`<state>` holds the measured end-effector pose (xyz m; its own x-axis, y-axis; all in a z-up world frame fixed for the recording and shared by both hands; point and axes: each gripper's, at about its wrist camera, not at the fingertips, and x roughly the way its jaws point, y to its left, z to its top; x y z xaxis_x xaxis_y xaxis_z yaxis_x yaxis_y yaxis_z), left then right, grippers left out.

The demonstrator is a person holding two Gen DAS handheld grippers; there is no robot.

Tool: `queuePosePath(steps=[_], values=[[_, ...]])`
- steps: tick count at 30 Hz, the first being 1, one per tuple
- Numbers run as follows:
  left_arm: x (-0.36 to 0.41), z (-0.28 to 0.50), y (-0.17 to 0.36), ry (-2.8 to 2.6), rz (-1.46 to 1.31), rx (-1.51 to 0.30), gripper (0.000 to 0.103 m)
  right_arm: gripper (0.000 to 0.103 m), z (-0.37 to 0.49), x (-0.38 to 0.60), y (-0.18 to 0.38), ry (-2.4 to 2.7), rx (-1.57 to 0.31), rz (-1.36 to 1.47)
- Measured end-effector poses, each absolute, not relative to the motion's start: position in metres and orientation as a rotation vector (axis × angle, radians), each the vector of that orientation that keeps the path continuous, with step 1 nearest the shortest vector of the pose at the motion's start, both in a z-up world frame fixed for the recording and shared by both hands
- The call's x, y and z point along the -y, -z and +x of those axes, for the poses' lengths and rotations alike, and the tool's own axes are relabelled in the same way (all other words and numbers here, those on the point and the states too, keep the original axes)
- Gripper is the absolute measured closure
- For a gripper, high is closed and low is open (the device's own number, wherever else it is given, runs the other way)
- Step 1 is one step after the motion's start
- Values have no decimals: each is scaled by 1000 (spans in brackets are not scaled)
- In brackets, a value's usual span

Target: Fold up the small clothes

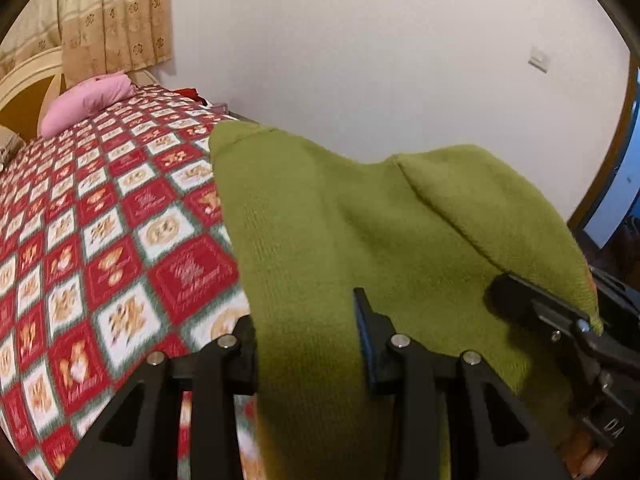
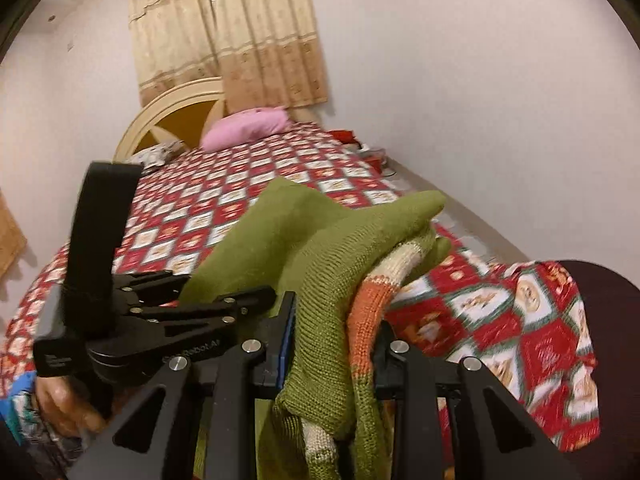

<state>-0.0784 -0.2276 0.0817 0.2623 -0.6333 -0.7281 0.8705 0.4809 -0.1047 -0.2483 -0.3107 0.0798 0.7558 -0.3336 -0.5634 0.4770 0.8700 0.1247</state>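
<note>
both claws (image 1: pixel 308 344) (image 2: pixel 334 344) clamp the green knit (image 1: pixel 360 208), lifted above the bed (image 1: pixel 100 220).

A pink pillow (image 2: pixel 246 128) lies on the red-checked bed (image 2: pixel 240 200).

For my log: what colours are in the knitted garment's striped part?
Orange and cream stripes, beside olive green; right wrist view.

The bed (image 1: pixel 100 240) lies open ahead of my left tool (image 1: pixel 308 344), bare quilt up to the pink pillow (image 1: pixel 86 100); the wall (image 1: pixel 360 60) closes the right side, and the green knit (image 1: pixel 340 220) drapes between both tools (image 2: pixel 332 344).
</note>
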Motion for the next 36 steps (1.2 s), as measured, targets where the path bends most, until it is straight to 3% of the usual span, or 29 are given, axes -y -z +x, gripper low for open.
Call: queuePosePath(steps=[10,12,17,19,20,24,29,36], values=[[298,-38,-22,911,422,-775,64,76,-180,404,-5,528,-629,276],[298,-31,-15,899,390,-801,58,76,-174,420,7,527,-672,288],[290,-13,-3,845,296,-869,24,71,-176,468,37,432,-727,547],[288,-8,-1,834,262,-930,16,60,-182,483,47,397,-722,663],[287,-5,0,836,243,-964,12,46,-187,492,52,394,-723,728],[264,6,-9,911,159,-1048,10,44,-216,480,34,360,-670,761],[203,-17,-27,970,86,-963,11,44,-273,438,-6,398,-593,631],[178,-53,4,1011,7,-1053,11,43,-284,380,17,406,-732,492]])
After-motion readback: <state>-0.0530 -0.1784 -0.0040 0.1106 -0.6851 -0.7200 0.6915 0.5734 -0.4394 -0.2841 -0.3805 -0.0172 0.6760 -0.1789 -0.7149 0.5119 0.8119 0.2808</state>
